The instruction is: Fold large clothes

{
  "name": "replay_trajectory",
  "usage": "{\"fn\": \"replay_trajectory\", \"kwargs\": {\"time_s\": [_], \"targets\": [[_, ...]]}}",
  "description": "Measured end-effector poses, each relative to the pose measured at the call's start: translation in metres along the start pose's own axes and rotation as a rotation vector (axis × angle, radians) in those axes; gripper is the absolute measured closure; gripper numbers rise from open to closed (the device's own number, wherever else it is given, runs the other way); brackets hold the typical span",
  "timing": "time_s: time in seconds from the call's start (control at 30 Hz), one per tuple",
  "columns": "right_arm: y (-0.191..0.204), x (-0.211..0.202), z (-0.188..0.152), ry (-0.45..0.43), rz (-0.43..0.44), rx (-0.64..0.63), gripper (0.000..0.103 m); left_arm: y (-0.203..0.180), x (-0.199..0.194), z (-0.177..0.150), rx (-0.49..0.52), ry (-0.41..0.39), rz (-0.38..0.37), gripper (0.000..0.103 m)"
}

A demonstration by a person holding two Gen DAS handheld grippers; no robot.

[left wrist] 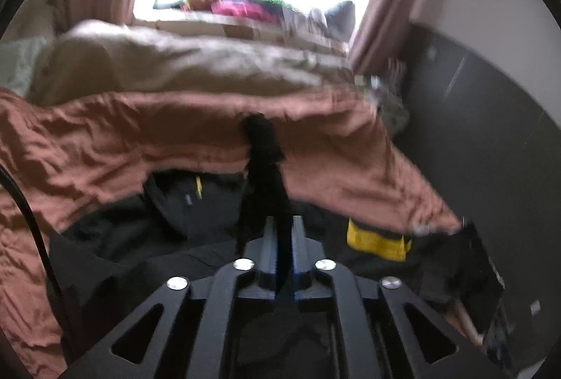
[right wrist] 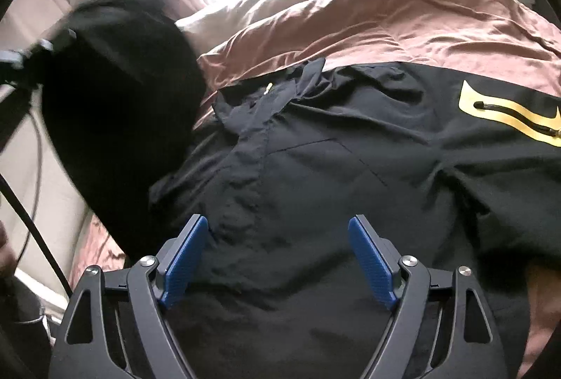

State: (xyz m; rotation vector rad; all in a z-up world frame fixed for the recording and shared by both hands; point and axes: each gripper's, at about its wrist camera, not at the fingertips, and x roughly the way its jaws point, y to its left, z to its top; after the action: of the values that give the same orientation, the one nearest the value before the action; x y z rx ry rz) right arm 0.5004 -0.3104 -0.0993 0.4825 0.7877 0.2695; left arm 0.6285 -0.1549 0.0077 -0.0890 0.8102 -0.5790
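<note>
The left gripper (left wrist: pixel 280 228) is nearly closed on a black fabric strip (left wrist: pixel 263 147) toward twelve o'clock; the right gripper (right wrist: pixel 278 259) is held wide above the black yellow-trimmed jacket (right wrist: pixel 350 151), mid-fold; a fresh grasp is judged next.

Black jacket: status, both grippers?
Left gripper pinching a strip of the black jacket. Right gripper open above it. Nothing in the way.

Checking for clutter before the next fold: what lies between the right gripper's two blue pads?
Only the black garment itself. The right gripper stands open over its wrinkled fabric, nothing else between the pads, as the right wrist view shows.
</note>
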Motion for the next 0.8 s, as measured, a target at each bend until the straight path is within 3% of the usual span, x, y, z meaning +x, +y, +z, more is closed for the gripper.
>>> {"fn": "replay_trajectory", "kwargs": {"time_s": [0.07, 0.1, 0.23, 0.47, 0.57, 0.63, 0.7, 0.8], "targets": [[-0.005, -0.004, -0.001, 0.001, -0.013, 0.005, 0.022, 0.006, 0.010, -0.012, -0.010, 0.065, 0.025, 0.050], [-0.008, -0.005, -0.001, 0.000, -0.020, 0.013, 0.022, 0.009, 0.009, -0.017, -0.012, 0.063, 0.029, 0.046], [-0.016, -0.007, 0.001, 0.005, -0.038, 0.048, 0.022, 0.042, -0.006, -0.034, -0.064, 0.068, 0.049, 0.045], [-0.032, -0.009, 0.012, 0.001, -0.081, 0.131, 0.022, 0.126, -0.037, -0.076, -0.107, 0.090, 0.265, 0.045], [-0.042, -0.010, 0.017, -0.006, -0.088, 0.177, 0.022, 0.164, -0.048, -0.097, -0.151, 0.092, 0.314, 0.045], [-0.049, -0.007, 0.023, -0.005, -0.066, 0.204, 0.027, 0.190, -0.055, -0.115, -0.187, 0.100, 0.343, 0.045], [-0.054, 0.002, 0.027, 0.015, -0.052, 0.220, 0.042, 0.210, -0.059, -0.131, -0.214, 0.111, 0.366, 0.045], [-0.060, 0.021, 0.033, 0.068, -0.040, 0.240, 0.050, 0.237, -0.060, -0.155, -0.252, 0.136, 0.393, 0.046]]}}
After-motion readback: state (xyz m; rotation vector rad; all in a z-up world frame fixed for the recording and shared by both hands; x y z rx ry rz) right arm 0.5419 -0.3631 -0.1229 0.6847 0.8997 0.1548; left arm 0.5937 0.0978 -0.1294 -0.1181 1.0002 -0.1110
